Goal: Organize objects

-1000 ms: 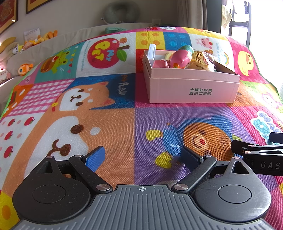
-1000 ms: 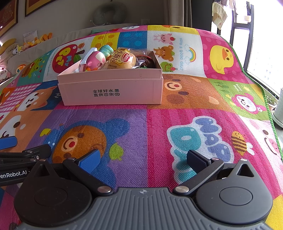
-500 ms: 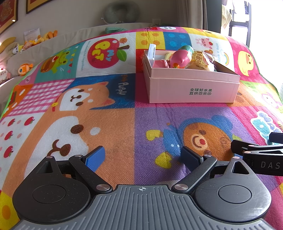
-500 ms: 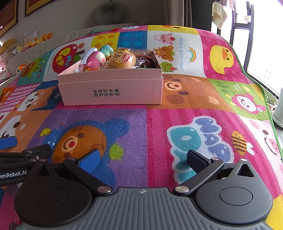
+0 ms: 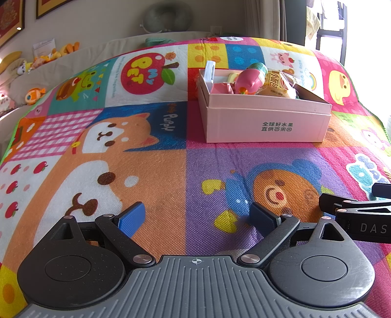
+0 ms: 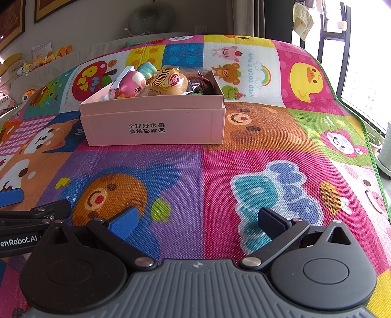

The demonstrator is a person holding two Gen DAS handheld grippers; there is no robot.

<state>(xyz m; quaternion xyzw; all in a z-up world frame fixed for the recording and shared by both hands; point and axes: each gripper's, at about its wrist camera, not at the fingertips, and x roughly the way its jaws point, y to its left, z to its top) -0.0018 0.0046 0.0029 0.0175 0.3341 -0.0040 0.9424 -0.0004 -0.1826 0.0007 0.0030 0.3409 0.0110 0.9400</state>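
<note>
A colourful cartoon play mat [image 5: 146,171] is spread across the whole surface, printed with a puppy, a bear, a duck and an apple. Plush toys [image 5: 36,94] are lined along a beige ledge at the far left. Framed pictures [image 6: 14,22] are hung on the wall, and a grey neck pillow [image 6: 151,18] is propped behind the mat.

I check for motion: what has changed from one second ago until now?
Nothing visibly changed. Both claws, left and right, hang open and empty above the mat, and the pink box with its toys and snacks sits where it was.
</note>
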